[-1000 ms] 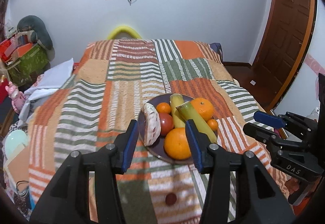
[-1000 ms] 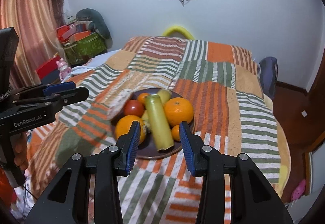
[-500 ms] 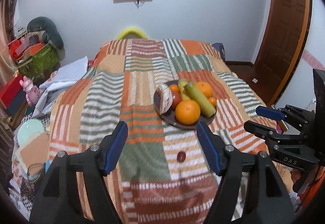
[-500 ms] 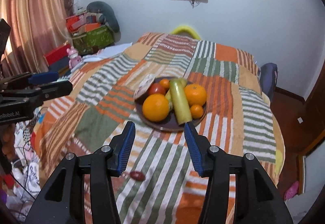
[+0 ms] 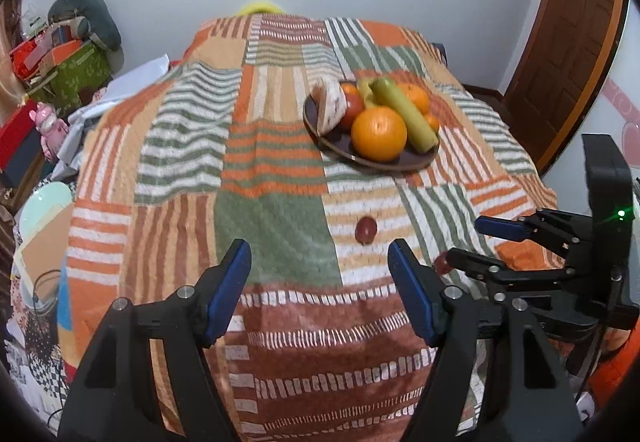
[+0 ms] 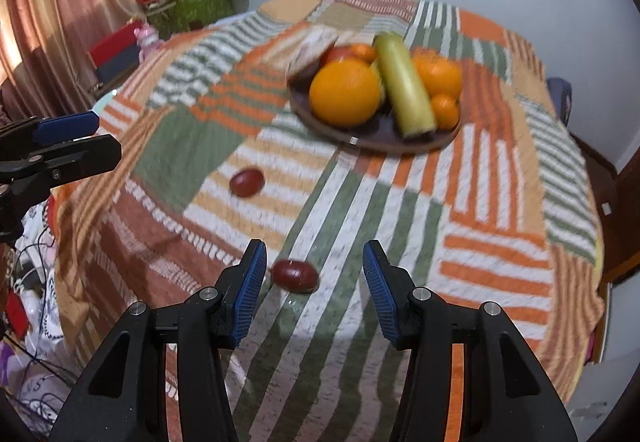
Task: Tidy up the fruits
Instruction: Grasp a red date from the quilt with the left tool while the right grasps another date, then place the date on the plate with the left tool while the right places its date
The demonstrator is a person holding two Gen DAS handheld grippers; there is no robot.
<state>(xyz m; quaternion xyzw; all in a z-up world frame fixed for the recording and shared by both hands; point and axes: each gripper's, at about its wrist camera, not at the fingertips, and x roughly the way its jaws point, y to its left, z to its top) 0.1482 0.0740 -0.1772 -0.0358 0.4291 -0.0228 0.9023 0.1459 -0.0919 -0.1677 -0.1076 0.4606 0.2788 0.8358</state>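
While lying on the bed (image 6: 500, 242) short of the plate (image 6: 360, 139), long axis across the view: one red fruit (image 6: 295, 275) before the right gripper (image 6: 315, 284), narrowly parted, empty. Left gripper (image 5: 320, 290) wide, empty. Since earlier: both lower, wider.

A bed (image 5: 280, 226) carries everything, covered by a patchwork bedspread (image 6: 500, 201) of orange, green, tan and white striped squares. Directly on the bedspread, well beyond both pairs of jaws, sits a dark brown plate (image 5: 340, 147) heaped with fruit (oranges, a long yellow-green piece, a red one and a speckled slice). One small dark red fruit (image 5: 366, 230) lies on a striped square just ahead of the left jaws, nearer their right-hand side. A second small red fruit (image 6: 295, 275) lies just in front of the right jaws, close to their left-hand side but not between them.
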